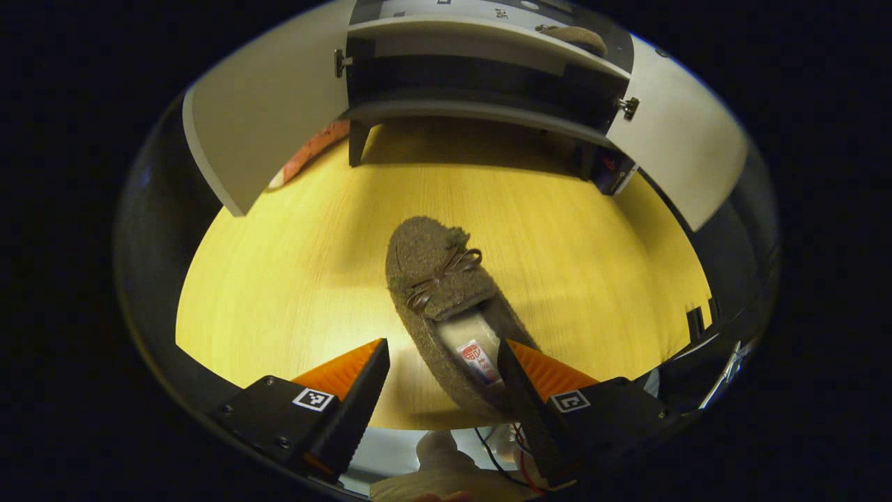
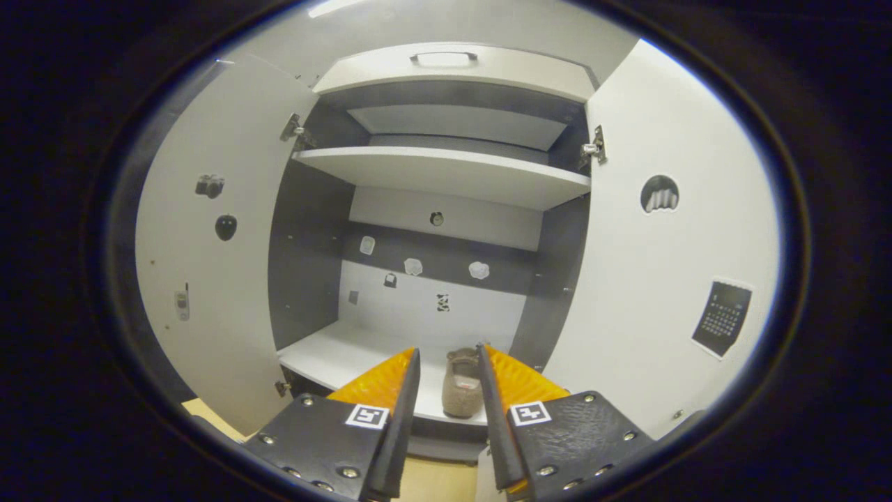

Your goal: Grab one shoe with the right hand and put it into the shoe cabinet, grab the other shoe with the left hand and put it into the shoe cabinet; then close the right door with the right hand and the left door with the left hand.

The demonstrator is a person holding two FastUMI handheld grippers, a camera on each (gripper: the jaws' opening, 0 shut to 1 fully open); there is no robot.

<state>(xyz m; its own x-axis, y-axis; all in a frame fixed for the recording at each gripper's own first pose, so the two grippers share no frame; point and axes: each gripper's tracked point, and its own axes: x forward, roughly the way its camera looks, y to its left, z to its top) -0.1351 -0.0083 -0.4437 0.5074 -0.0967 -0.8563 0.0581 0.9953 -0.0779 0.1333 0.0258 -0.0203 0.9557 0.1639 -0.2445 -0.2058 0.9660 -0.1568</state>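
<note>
The shoe cabinet (image 2: 446, 174) stands with both doors swung wide, the left door (image 2: 209, 244) and the right door (image 2: 669, 265) flanking pale shelves and a grey back wall dotted with small stickers. In the left gripper view the cabinet (image 1: 481, 77) rises at the far edge of a yellow wooden floor (image 1: 279, 279). One brown fuzzy shoe (image 2: 463, 392) rests on the bottom shelf (image 2: 341, 359), toe toward the back, seen between the fingers of the right gripper (image 2: 446, 390), which stands narrowly parted and apart from it, holding nothing. The other shoe (image 1: 435, 286), with a small bow, lies on the floor, its heel between the widely spread fingers of the left gripper (image 1: 446, 380); the right finger sits just beside the heel, and I cannot tell whether it touches.
</note>
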